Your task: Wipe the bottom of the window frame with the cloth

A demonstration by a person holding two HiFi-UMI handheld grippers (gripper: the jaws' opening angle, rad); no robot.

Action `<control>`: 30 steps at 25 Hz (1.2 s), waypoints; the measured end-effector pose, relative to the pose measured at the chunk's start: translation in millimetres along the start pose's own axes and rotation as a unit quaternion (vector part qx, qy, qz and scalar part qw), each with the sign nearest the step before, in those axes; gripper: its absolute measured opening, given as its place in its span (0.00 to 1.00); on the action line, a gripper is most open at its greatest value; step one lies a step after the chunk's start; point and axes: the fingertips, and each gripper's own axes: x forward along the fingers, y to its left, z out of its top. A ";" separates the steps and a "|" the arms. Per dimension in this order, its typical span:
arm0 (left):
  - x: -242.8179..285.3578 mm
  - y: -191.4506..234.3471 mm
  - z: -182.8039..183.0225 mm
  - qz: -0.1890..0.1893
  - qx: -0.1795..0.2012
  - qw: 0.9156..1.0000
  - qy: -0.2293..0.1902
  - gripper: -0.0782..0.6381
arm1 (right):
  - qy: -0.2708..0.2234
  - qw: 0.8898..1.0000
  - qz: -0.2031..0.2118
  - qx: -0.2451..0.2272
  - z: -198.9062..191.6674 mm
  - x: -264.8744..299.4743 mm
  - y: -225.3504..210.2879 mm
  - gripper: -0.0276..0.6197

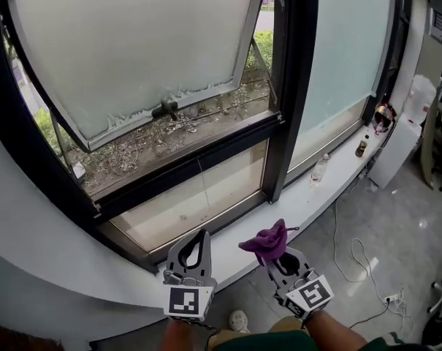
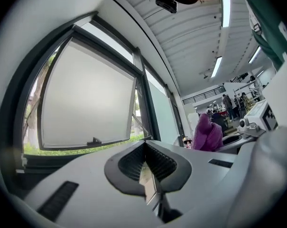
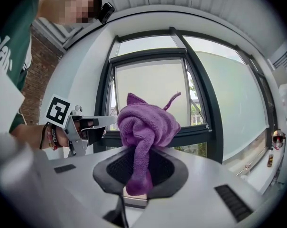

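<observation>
Office window, dark window frame (image 1: 206,158) over white sill (image 1: 337,178): purple cloth (image 1: 267,240) pinched in right tool (image 1: 277,257), short of frame bottom, left tool (image 1: 203,237) pressed together, empty; possible cloth slip-out under wiping pressure.

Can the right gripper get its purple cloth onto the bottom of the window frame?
Probably yes. The right gripper, shut on the purple cloth, hangs just short of the frame's bottom rail, nothing visible between them; the left gripper is off to its side.
</observation>
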 end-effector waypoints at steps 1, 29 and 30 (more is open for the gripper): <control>5.9 6.2 -2.7 0.000 -0.001 1.000 0.002 0.12 | 0.005 1.000 0.000 0.002 -4.2 7.2 -3.2 0.15; 58.5 75.5 -63.1 0.086 -0.014 0.993 0.073 0.12 | 0.025 0.995 0.094 0.023 -38.0 134.1 -36.0 0.15; 57.1 77.9 -63.3 0.087 -0.014 0.993 0.075 0.12 | 0.027 0.995 0.092 0.022 -37.6 135.0 -33.1 0.15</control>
